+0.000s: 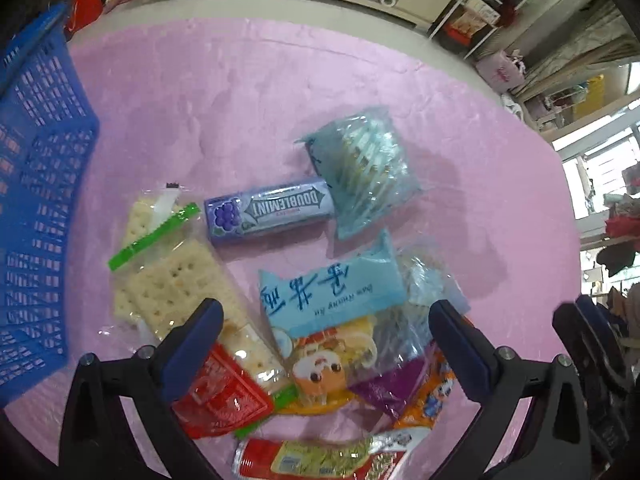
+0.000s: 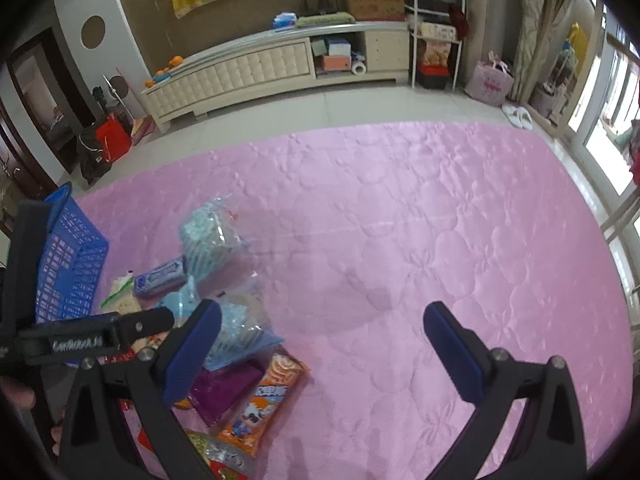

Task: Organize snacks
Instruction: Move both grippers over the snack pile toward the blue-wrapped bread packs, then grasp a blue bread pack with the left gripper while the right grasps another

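Note:
A heap of snacks lies on the pink quilt [image 1: 260,92]: a purple Doublemint pack [image 1: 269,211], a clear bag of crackers [image 1: 172,276] with a green seal, a light blue packet [image 1: 332,292], a teal striped bag [image 1: 366,164], a red packet [image 1: 224,396] and an orange packet [image 2: 266,396]. My left gripper [image 1: 326,320] hovers open over the heap, its fingers on either side of the blue packet. My right gripper [image 2: 322,324] is open over bare quilt, right of the heap. The blue basket [image 1: 36,184] stands at the left.
The quilt [image 2: 440,240] stretches wide to the right of the snacks. A cream cabinet [image 2: 256,68], a shelf rack [image 2: 436,28] and bags stand on the tiled floor beyond. The left gripper's body [image 2: 80,340] shows at the right wrist view's left edge.

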Motion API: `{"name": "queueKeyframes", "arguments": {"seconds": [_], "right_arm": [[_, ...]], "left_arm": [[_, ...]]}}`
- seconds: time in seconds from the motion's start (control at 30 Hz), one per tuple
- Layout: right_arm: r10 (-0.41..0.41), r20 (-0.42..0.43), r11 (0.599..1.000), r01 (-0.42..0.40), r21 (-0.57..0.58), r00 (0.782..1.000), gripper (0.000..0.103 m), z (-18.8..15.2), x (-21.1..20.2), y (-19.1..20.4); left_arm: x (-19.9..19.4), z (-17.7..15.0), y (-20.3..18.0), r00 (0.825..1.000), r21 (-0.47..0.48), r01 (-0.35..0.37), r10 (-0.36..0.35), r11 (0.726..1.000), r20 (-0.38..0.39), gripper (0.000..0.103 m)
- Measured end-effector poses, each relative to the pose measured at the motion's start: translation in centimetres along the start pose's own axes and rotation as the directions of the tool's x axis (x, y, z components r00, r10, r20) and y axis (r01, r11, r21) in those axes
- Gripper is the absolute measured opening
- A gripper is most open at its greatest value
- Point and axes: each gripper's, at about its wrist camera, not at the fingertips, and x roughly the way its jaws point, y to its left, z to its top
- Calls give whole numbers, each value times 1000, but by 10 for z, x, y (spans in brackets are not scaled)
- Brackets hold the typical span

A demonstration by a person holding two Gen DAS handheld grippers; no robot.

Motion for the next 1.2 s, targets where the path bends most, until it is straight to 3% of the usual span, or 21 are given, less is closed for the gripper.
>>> {"name": "queueKeyframes", "arguments": {"seconds": [0.17,0.27,0.37,0.5,0.63,0.77,0.93,1.03,1.2], "right_arm": [[19,-8,1000,-19,20,1000,103,-6,2,-13],[22,-8,1000,-22,13,1000,103,-7,-1,-13],[35,-15,999,-35,-5,999,103,-8,-1,-10],[49,-27,998,-49,-29,998,103,-8,-3,-4],[80,-2,994,-80,-75,997,103,-5,-12,3],[82,7,991,-81,-111,997,103,3,-12,10],[116,-66,967,-127,-220,991,103,7,9,35],[173,-141,946,-204,-253,975,102,5,28,50],[94,-179,934,-149,-324,979,100,1,60,71]], "left_arm": [[10,4,-4,999,34,-33,34,999,-30,102],[6,5,-10,1000,51,-5,6,999,-21,82],[9,3,-18,999,87,-24,27,996,-35,76],[6,-2,-14,999,72,-1,3,997,-36,70],[-23,-15,-14,999,155,0,-7,988,43,68],[-46,-20,-4,995,180,7,-25,984,97,68],[-61,-24,11,987,233,-58,20,971,162,68],[-57,-26,18,981,237,-102,58,966,184,68],[-52,-25,23,981,241,-100,55,965,186,68]]}}
